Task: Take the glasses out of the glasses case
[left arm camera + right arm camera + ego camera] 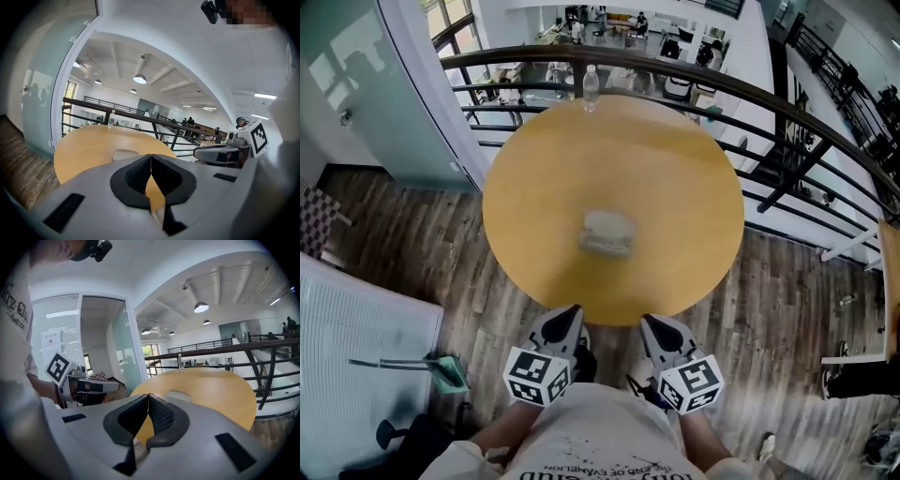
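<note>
A pale grey glasses case (607, 232) lies closed near the middle of the round wooden table (534, 178). It shows as a small pale shape (124, 154) in the left gripper view and again (179, 395) in the right gripper view. My left gripper (569, 317) hangs at the table's near edge, jaws shut with nothing between them. My right gripper (652, 327) sits beside it, also shut and empty. Both are well short of the case. No glasses are visible.
A clear water bottle (591, 89) stands at the table's far edge by a dark metal railing (750, 98). A glass wall (384, 84) rises at the left. Wood plank floor (422, 244) surrounds the table.
</note>
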`<state>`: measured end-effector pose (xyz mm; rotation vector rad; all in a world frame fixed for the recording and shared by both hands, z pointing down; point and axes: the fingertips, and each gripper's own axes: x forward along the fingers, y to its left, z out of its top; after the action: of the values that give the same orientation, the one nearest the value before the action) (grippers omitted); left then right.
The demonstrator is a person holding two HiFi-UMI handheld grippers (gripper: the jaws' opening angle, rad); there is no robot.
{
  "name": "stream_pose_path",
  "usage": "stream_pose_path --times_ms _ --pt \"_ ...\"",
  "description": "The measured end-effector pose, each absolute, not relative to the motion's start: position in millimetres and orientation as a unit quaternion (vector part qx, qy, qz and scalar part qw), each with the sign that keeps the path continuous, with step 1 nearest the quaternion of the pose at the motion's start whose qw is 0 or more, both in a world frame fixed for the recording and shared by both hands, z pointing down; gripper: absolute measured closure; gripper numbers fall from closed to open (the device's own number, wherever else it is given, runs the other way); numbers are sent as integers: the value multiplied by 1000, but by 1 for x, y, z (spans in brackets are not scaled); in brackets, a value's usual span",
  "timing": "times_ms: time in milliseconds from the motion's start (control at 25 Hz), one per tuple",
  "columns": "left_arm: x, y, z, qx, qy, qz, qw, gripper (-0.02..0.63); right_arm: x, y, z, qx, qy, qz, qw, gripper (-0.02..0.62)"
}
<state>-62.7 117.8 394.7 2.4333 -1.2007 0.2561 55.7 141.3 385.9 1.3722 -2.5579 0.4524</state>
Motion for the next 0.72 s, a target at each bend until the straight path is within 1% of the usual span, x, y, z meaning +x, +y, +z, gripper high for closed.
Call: stream_pose_path --times_ms 160,360,720 --pt "-76 54 392 881 -417 94 202 581 51 75 383 484 -855 152 104 571" --pt "-89 -2 386 899 -392 112 158 581 42 22 379 508 -843 142 109 571" --pt "-90 -48 388 905 -374 106 174 581 37 -21 377 518 -835 145 120 571"
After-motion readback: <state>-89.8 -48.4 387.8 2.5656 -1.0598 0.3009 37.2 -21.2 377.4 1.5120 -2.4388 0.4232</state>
